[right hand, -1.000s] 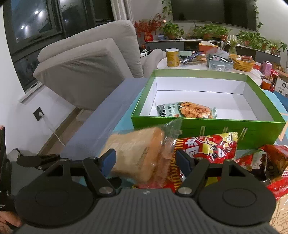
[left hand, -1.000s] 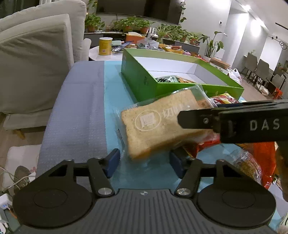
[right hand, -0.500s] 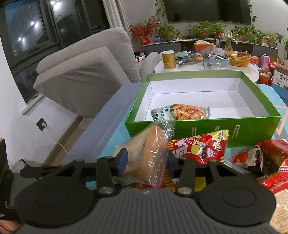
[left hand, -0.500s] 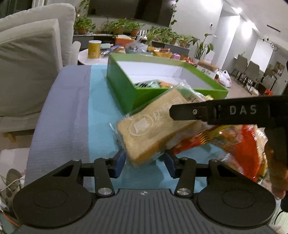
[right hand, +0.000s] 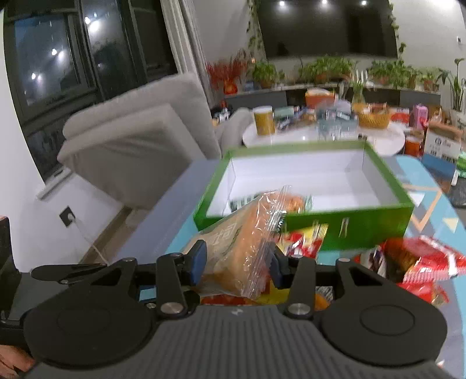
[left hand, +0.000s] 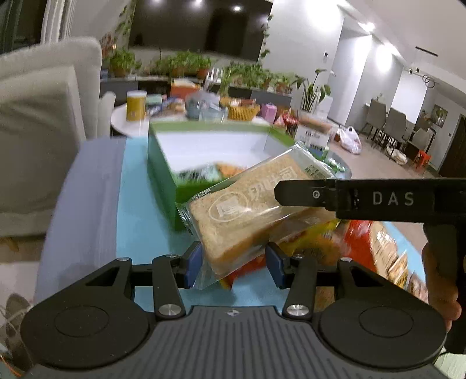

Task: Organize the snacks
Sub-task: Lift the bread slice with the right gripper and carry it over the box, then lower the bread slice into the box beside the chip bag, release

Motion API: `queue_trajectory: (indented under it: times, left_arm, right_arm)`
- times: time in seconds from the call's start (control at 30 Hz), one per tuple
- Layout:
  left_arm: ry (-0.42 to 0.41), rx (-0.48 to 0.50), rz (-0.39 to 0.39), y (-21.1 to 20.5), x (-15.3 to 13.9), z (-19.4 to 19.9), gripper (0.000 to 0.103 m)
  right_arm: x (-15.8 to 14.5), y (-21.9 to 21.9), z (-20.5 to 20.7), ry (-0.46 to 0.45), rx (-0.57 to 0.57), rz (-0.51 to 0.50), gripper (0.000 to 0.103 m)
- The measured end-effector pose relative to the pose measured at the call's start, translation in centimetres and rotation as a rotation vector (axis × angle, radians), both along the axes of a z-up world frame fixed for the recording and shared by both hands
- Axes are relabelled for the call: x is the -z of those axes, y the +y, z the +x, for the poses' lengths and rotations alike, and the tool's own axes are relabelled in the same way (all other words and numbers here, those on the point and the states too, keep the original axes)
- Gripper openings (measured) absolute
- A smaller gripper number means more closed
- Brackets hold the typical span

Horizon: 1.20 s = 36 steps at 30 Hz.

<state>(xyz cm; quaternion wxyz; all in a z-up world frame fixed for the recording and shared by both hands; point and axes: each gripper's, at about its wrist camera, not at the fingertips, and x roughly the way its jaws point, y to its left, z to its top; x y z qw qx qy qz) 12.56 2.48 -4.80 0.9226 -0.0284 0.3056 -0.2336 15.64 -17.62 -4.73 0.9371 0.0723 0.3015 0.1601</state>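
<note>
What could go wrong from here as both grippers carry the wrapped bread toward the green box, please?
Both the left gripper and right gripper pinch the wrapped bread, so uneven motion could tear its clear wrapper. Held low, it might also clip the green box near wall or land on the snack bag already inside.

You're working in a home living room at night. Grey sofa [right hand: 139,137] by dark windows [right hand: 58,58], wall-mounted TV [right hand: 326,26] above a row of potted plants [right hand: 329,68], cluttered round white coffee table [right hand: 378,140]. Dining chairs [left hand: 387,119] sit in the open room beyond.
</note>
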Motion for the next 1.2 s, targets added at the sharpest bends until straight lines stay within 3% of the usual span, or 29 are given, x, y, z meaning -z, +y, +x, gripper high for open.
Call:
queue_trajectory:
  times: [0.27, 0.47, 1.2]
  left_arm:
    - [-0.09, -0.009, 0.019, -1.2, -3.5, 1.6, 0.044]
    - [-0.11, -0.022, 0.033, -2.2, -4.8, 3.4, 0.044]
    - [-0.06, -0.04, 0.114, -3.9, -2.9, 10.8, 0.044]
  right_arm:
    - [-2.4, -1.5, 1.8, -0.088, 0.014, 0.053, 0.048]
    - [-2.9, -2.8, 4.4, -0.093, 0.022, 0.1, 0.048]
    - [-0.7, -4.2, 11.1, -0.007, 0.038, 0.178, 0.048]
